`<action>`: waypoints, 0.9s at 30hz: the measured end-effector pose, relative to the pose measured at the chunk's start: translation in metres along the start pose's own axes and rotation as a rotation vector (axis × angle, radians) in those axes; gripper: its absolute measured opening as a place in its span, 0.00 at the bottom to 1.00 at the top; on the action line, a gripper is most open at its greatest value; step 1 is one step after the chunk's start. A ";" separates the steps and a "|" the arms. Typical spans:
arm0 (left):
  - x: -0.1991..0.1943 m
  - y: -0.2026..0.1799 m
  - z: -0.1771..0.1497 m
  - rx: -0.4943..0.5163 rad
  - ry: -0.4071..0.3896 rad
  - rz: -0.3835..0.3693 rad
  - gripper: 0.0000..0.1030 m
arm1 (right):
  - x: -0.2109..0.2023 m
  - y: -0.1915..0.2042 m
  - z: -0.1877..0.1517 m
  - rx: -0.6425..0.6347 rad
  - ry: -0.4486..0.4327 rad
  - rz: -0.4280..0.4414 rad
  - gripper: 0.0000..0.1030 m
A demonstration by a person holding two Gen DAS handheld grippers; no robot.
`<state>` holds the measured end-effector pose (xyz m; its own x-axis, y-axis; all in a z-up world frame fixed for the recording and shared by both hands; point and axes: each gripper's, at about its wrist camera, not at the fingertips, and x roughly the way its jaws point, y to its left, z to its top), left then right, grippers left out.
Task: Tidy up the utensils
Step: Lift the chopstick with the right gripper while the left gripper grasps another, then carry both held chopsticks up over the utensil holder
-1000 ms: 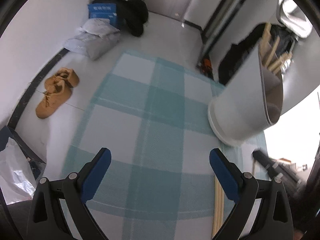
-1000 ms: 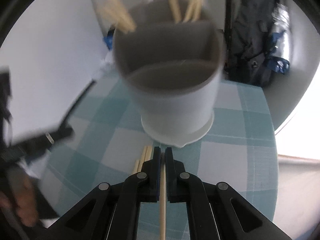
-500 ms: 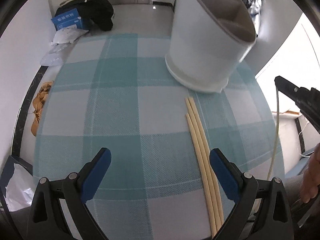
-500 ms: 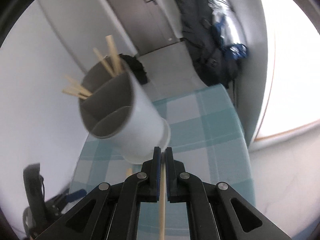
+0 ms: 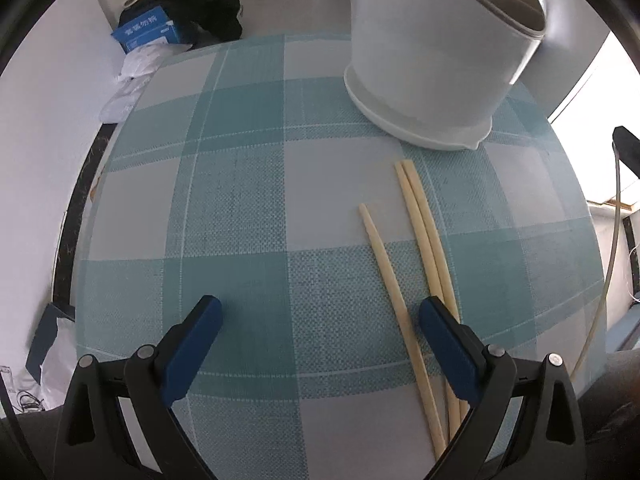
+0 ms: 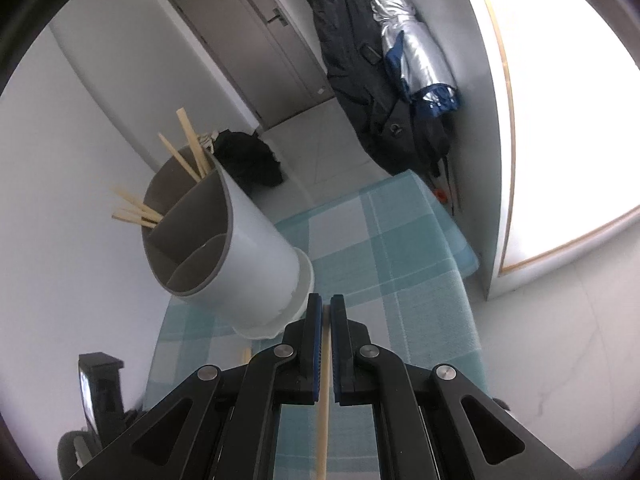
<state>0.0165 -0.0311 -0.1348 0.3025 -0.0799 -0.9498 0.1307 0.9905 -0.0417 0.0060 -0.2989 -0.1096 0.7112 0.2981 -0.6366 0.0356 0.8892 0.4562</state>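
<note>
Left wrist view: left gripper (image 5: 318, 320) with jaws spread wide and nothing between the pads, poised over the teal checked tablecloth (image 5: 240, 208); three loose chopsticks (image 5: 416, 240) lying side by side on the cloth, near ends passing under the right-hand blue pad, far ends just short of the white utensil holder (image 5: 432, 60). Right wrist view: right gripper (image 6: 326, 312) clamped tight on a single chopstick (image 6: 323, 420) running back along the fingers, held near the base of the holder (image 6: 248, 256), itself divided into compartments, with several chopsticks (image 6: 188, 152) already standing in the far ones.
</note>
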 end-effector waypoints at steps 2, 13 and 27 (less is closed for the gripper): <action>0.003 -0.001 0.002 -0.006 0.013 0.005 0.93 | 0.000 -0.002 -0.002 -0.001 0.006 -0.013 0.03; 0.005 -0.011 0.020 -0.008 0.052 0.012 0.71 | -0.006 0.003 -0.005 -0.030 -0.015 -0.012 0.03; -0.002 -0.025 0.023 -0.005 0.042 -0.054 0.01 | -0.006 0.012 -0.007 -0.051 -0.013 -0.005 0.03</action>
<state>0.0340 -0.0582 -0.1248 0.2556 -0.1288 -0.9582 0.1407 0.9855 -0.0950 -0.0031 -0.2876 -0.1051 0.7201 0.2890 -0.6309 0.0038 0.9075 0.4201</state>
